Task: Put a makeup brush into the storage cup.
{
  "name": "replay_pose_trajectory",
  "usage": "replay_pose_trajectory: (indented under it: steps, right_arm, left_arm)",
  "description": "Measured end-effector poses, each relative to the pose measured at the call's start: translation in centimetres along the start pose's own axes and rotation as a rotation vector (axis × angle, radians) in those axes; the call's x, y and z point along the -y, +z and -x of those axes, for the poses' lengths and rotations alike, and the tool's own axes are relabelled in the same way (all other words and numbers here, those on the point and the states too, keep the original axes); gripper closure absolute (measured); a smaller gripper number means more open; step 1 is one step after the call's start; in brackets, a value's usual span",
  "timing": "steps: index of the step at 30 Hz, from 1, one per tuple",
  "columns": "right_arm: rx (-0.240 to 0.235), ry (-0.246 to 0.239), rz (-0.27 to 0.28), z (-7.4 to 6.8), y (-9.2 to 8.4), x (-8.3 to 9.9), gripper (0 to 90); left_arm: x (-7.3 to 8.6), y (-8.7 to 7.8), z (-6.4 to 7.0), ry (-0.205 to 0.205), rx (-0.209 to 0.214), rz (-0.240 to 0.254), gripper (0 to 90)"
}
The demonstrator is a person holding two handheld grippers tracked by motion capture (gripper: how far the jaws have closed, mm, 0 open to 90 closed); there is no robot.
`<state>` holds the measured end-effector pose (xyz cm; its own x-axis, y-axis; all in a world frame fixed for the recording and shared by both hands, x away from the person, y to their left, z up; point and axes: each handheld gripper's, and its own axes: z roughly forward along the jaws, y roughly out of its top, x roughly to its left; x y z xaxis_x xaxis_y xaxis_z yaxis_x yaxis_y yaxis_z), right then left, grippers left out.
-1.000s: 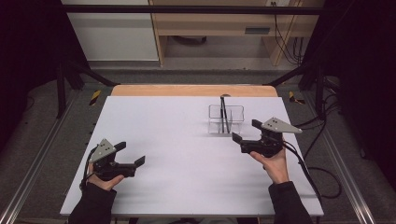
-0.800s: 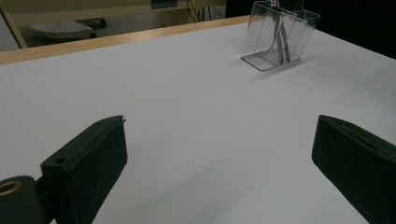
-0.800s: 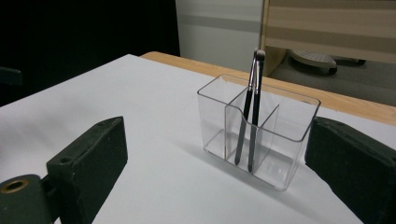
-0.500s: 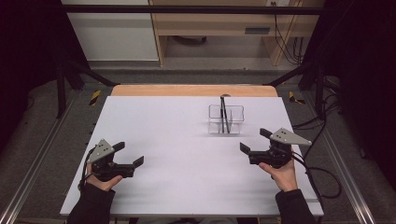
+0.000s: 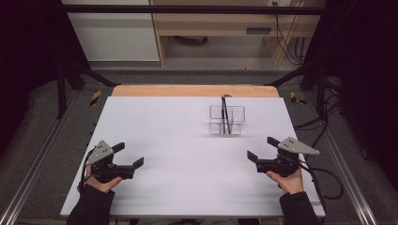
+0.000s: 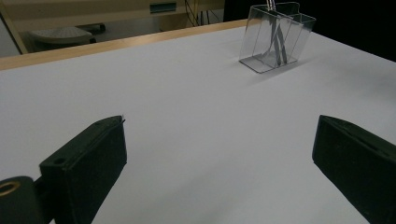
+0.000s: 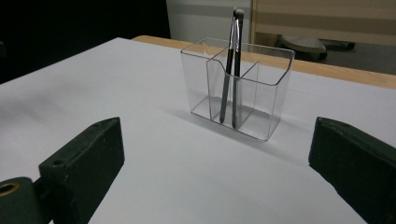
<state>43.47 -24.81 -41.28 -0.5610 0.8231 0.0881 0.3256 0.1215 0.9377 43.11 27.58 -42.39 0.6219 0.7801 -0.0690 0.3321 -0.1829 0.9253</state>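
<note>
A clear plastic organiser [image 5: 227, 120] is standing upright on the white desk [image 5: 187, 154], toward the far edge and somewhat right of the middle. Thin inner walls are dividing it into compartments, as the right gripper view is showing [image 7: 238, 88]. Two slim dark brushes [image 7: 232, 70] are standing in it, leaning close together with their tips rising above the rim; they seem to be resting beside the middle divider, though which compartment each one sits in is hard to tell. In the left gripper view the organiser [image 6: 276, 38] is appearing farther off, near the top of the picture.

The right gripper [image 5: 263, 149] is hovering low over the desk nearer the person than the organiser and a little to its right, apart from it and pointing leftward. Its fingers [image 7: 81, 163] are spread wide and are gripping nothing; the organiser is showing between them but beyond their tips. The person's right hand [image 5: 286, 180] is holding it from behind, with a dark sleeve below.

The left gripper [image 5: 126, 155] is sitting well apart from the organiser, over the near left part of the desk. Its fingers [image 6: 84, 161] are likewise standing wide open and empty, with bare desk between them. The left hand [image 5: 101, 180] is wrapping around its body.

A wooden strip [image 5: 195, 91] is running along the desk's far edge.
</note>
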Motion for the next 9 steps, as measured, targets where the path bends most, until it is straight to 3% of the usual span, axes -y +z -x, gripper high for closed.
replay_pose_trajectory:
  steps: [9]
  right_arm:
    - [-0.002, 0.002, 0.007, -0.09, -0.14, 0.01, 3.5]
  left_arm:
    - [-0.01, -0.08, 0.07, 0.004, 0.005, 0.009, 2.7]
